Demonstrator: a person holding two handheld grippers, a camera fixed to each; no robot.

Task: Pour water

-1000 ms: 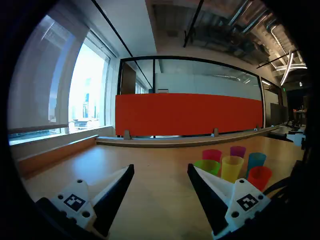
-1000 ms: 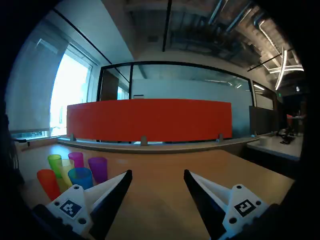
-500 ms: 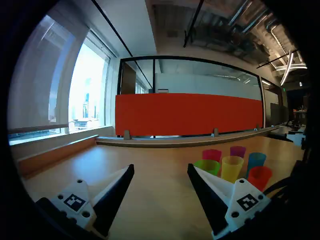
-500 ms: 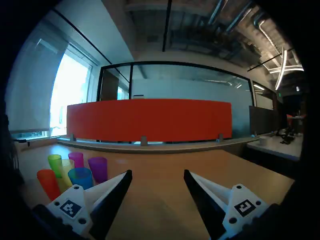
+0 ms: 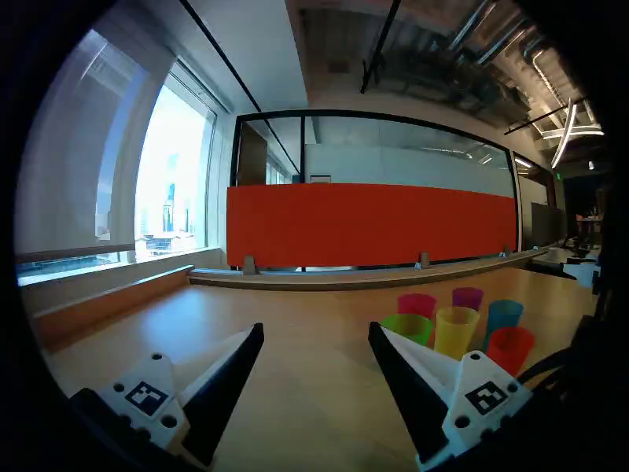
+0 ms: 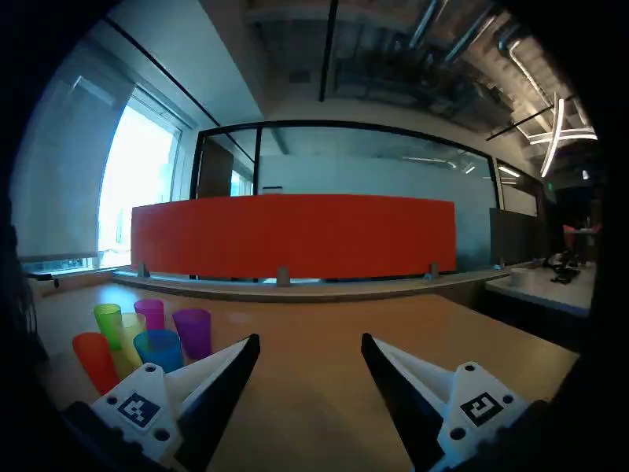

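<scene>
Holds left gripper [image 5: 314, 326] low over wood table [image 5: 314, 409], fingers wide apart, nothing btwn them. Holds right gripper [image 6: 309, 337] same way: fingers spread, empty. Finds six colored plastic cups [image 5: 456, 329] upright in tight cluster on table, just right of left gripper, green cup [image 5: 407, 324] partly behind its right finger; in right gripper view, left of that gripper, blue cup [image 6: 157, 346] nearest. Can't tell water level. Orange partition [image 5: 369, 224] at far edge.
</scene>
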